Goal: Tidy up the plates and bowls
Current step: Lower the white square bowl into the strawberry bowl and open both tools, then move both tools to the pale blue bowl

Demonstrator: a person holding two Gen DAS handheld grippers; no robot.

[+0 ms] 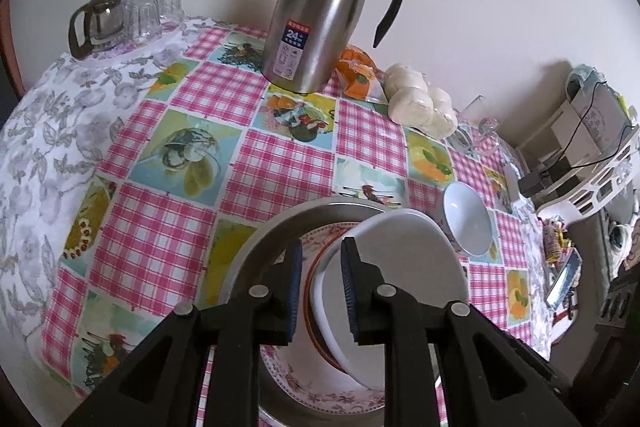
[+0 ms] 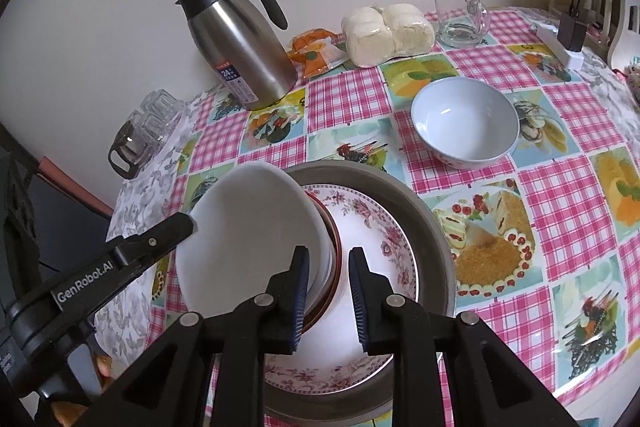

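Observation:
A grey metal tray (image 2: 434, 227) holds a floral plate (image 2: 384, 239). A white bowl (image 2: 256, 227) leans tilted on a red-rimmed bowl (image 2: 334, 247) on that plate. My left gripper (image 1: 320, 287) straddles the white bowl's rim (image 1: 400, 247); its jaws look slightly apart, and grip is unclear. The left gripper also shows in the right wrist view (image 2: 188, 223) at the bowl's left edge. My right gripper (image 2: 328, 291) is open, its fingers either side of the stacked bowls' rims. A pale blue bowl (image 2: 466, 123) stands apart on the tablecloth, also in the left view (image 1: 468, 223).
A steel thermos jug (image 2: 240, 47) stands at the back by the wall. Wrapped buns (image 2: 388, 31), an orange packet (image 2: 316, 55) and a glass mug (image 2: 460, 11) lie behind the blue bowl. Glasses and a small glass pot (image 2: 140, 135) sit at the far left. A power strip (image 2: 560, 47) lies right.

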